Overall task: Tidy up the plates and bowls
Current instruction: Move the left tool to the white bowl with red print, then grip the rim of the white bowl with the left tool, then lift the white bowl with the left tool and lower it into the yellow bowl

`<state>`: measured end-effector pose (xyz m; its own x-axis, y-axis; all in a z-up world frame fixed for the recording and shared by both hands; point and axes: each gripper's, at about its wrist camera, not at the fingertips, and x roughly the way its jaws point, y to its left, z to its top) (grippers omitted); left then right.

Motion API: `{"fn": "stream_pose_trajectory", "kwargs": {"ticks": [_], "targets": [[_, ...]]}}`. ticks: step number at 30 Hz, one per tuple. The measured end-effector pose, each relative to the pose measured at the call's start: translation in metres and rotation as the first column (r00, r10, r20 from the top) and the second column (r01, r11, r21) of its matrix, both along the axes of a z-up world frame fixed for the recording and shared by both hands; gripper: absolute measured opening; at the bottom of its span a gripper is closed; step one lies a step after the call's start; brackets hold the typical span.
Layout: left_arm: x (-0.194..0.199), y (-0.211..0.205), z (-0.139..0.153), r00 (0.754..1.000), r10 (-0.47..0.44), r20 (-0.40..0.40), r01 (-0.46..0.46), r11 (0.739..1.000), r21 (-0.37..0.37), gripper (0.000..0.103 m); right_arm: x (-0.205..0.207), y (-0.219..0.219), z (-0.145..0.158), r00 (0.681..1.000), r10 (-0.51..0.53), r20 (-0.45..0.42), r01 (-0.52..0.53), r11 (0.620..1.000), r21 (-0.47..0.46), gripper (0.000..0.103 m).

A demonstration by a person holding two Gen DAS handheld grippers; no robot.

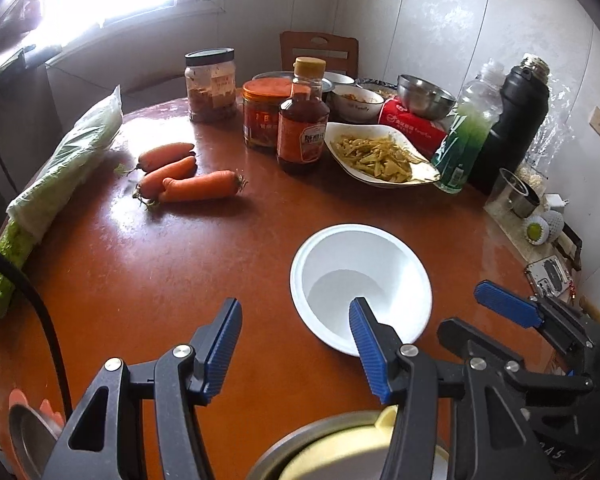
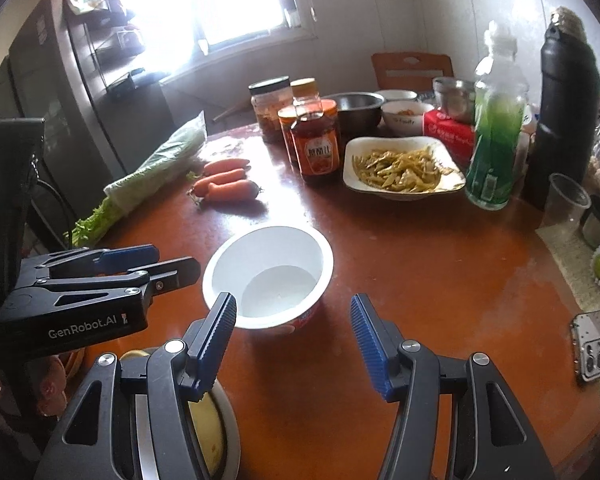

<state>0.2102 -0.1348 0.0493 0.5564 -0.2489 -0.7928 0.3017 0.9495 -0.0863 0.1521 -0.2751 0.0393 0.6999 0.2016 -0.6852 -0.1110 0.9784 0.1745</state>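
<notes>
Round brown table (image 1: 148, 280), contents listed left to right. Bagged leafy greens (image 1: 60, 168) along the left edge; three carrots (image 1: 180, 176) beside them, loose. Back centre: a dark-lidded jar (image 1: 211, 84), a red-lidded jar (image 1: 265, 114) and a sauce bottle (image 1: 302, 120), close together. To their right, a white dish of yellow-green vegetables (image 1: 380, 156), with a small white bowl (image 1: 356, 100), a red tissue pack (image 1: 412, 120) and a steel bowl (image 1: 424, 96) behind it. Further right: a green drink bottle (image 1: 466, 136), a black flask (image 1: 516, 120), and a phone (image 2: 596, 344) near the right edge. Task item: an empty white bowl (image 1: 360, 284), upright on bare tabletop, near centre front, touched by neither tool. Left gripper (image 1: 296, 344): jaws apart, nothing between them, its right finger overlapping the bowl's near rim in view, contact not evident. Right gripper (image 2: 292, 340): jaws apart, empty, hanging just short of the bowl, left finger near its rim. A steel bowl holding something pale yellow (image 1: 340, 448) sits at the near edge beneath both tools. Risks, as judged: the white bowl looks light, so a one-sided nudge could skid or tip it; the two tools work close together and may collide; a low pass could clip the near steel bowl.
</notes>
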Motion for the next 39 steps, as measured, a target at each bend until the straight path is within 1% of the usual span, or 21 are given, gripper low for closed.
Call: {"fn": "stream_pose_trajectory", "kwargs": {"ticks": [4,7,12,16,18,22,27,30,39], "targets": [[0.013,-0.003,-0.012,0.999,-0.010,-0.032,0.010,1.000,0.017,0.056,0.017,0.007,-0.014,0.999,0.017,-0.041,-0.018,0.999,-0.027,0.061],[0.021,-0.005,-0.019,0.998,-0.022,-0.055,0.022,1.000,0.008,0.056,0.026,0.010,-0.022,0.998,0.021,-0.060,-0.023,0.999,-0.026,0.061],[0.031,-0.009,-0.031,0.995,-0.042,-0.093,0.042,0.999,-0.009,0.055,0.036,0.012,-0.030,0.997,0.024,-0.073,-0.027,0.999,-0.040,0.051],[0.036,-0.013,-0.038,0.989,-0.071,-0.128,0.067,0.997,-0.036,0.041,0.039,0.015,-0.032,0.997,0.033,-0.074,-0.037,0.998,-0.057,0.046],[0.036,-0.014,-0.039,0.987,-0.085,-0.136,0.078,0.996,-0.052,0.038,0.039,0.015,-0.032,0.996,0.040,-0.075,-0.045,0.997,-0.059,0.043],[0.035,-0.015,-0.038,0.989,-0.081,-0.124,0.076,0.996,-0.047,0.037,0.040,0.017,-0.032,0.996,0.044,-0.073,-0.049,0.997,-0.067,0.042],[0.029,-0.012,-0.025,0.995,-0.068,-0.078,0.065,0.997,-0.039,0.037,0.038,0.021,-0.025,0.997,0.052,-0.053,-0.056,0.996,-0.075,0.042],[0.024,-0.006,-0.014,0.997,-0.054,-0.052,0.051,0.998,-0.045,0.037,0.035,0.027,-0.015,0.998,0.063,-0.028,-0.065,0.994,-0.087,0.042],[-0.006,0.009,0.024,0.999,-0.027,0.040,0.028,0.999,-0.026,0.037,0.015,0.046,0.017,0.992,0.113,0.054,-0.107,0.988,-0.107,0.042]]}}
